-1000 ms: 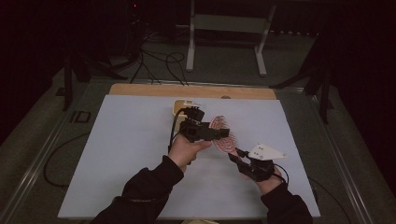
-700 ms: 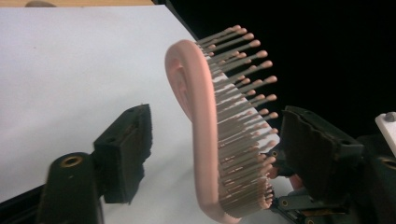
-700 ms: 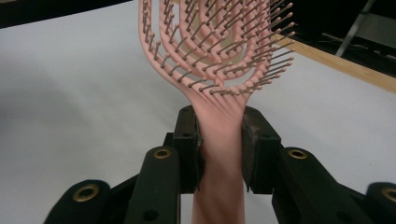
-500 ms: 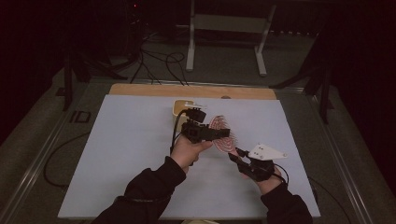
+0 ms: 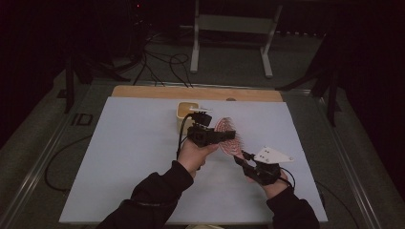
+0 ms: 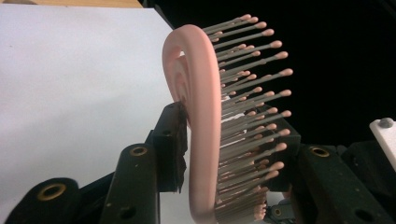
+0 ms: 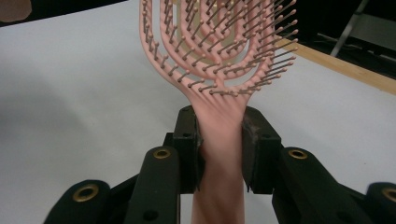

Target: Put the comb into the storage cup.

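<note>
A pink vented hairbrush [image 5: 228, 133] with rows of ball-tipped bristles is held up over the white table cover [image 5: 133, 152], between both grippers. My right gripper [image 5: 241, 156] is shut on its handle [image 7: 218, 140], and the head [image 7: 215, 46] rises above the jaws. My left gripper [image 5: 228, 136] comes in from the left and has just been closing across the head [image 6: 203, 93]. One pad [image 6: 173, 140] presses on the brush's smooth back. The other jaw bears on the bristle tips, which mostly hide it.
A small pale yellow box [image 5: 188, 110] stands on the cover just behind the left gripper. A wooden strip [image 5: 191, 92] runs along the table's far edge. Beyond it are a metal stand [image 5: 229, 28] and loose cables [image 5: 162, 62] on the floor.
The left gripper's jaws have drawn together onto the brush head. Both hands and the brush have kept their place.
</note>
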Available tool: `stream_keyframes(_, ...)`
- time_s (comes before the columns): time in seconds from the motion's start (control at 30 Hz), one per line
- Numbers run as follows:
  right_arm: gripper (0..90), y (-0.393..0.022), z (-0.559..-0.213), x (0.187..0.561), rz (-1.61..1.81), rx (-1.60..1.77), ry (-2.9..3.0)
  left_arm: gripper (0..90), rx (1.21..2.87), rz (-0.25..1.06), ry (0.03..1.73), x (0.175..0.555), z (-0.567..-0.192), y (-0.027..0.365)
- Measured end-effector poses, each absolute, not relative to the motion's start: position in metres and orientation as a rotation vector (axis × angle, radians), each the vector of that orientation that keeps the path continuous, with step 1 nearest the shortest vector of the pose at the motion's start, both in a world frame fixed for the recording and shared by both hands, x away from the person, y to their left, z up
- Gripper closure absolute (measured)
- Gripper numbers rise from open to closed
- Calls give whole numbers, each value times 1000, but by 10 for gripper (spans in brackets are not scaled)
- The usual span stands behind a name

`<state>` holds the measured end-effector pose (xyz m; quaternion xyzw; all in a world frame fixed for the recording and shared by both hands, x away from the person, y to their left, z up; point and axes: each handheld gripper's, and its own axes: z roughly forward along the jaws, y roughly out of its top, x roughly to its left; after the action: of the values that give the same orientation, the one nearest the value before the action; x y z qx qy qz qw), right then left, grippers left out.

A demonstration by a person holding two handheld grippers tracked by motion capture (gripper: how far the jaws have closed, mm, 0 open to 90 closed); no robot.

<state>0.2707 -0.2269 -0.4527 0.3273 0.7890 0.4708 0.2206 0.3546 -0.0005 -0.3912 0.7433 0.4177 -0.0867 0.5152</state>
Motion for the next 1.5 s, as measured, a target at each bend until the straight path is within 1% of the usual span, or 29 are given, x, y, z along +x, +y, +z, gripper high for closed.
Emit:
stream_keyframes(0.23,703,-226,-453,270,1309,892,2183,639,1794,-205,969,353,-387,-2)
stream_keyframes(0.57,697,-226,-453,271,1335,901,2177,650,1811,-180,928,349,-381,-4)
stream_keyframes(0.63,682,-227,-453,271,1347,905,2172,651,1817,-179,917,349,-380,-5)
stream_keyframes(0.7,583,-228,-454,273,1374,923,2171,652,1818,-183,910,349,-378,-5)
stream_keyframes(0.77,503,-229,-455,273,1384,928,2180,652,1823,-173,903,349,-377,-5)
stream_keyframes(0.83,399,-228,-455,273,1395,934,2173,652,1826,-173,896,349,-375,-4)
stream_keyframes(0.9,327,-227,-455,273,1408,931,2176,652,1827,-160,890,349,-374,-3)
stream_keyframes(1.1,249,-227,-456,273,1423,934,2189,653,1840,-139,875,348,-368,-1)
stream_keyframes(1.2,179,-228,-457,273,1429,939,2191,653,1847,-126,876,348,-366,0)
stream_keyframes(1.23,135,-228,-457,273,1434,932,2202,653,1851,-123,873,348,-365,1)
stream_keyframes(1.27,143,-228,-457,273,1432,928,2204,653,1852,-121,875,348,-365,2)
stream_keyframes(1.5,112,-230,-458,272,1456,901,2229,653,1859,-101,870,348,-359,8)
